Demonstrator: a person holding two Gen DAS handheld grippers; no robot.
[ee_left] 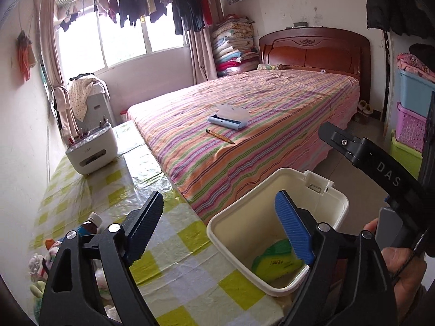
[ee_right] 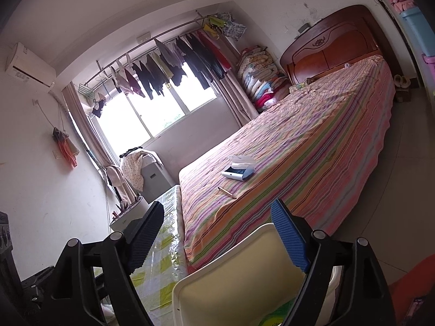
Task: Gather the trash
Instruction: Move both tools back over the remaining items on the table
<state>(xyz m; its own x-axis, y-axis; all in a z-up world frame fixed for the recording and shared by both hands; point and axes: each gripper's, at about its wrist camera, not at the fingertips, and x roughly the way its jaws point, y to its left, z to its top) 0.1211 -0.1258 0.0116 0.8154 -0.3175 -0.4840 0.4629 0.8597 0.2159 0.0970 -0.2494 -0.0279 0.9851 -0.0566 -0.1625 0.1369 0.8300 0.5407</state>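
Nearest me, lower centre, my left gripper (ee_left: 217, 231) has its jaws wide apart and empty, one blue pad hanging over the white bin (ee_left: 337, 203) at lower right. The green wrapper (ee_left: 274, 262) lies on the bin's floor. My right gripper (ee_right: 217, 233), lower centre of its own view, is spread open too, bare, over the bin's rim. Next, I'd lift the left clear without clipping that rim. Farther back, mid-frame on the striped bed (ee_left: 272, 103), a pencil (ee_left: 220, 135) and blue case (ee_left: 228, 119) wait.
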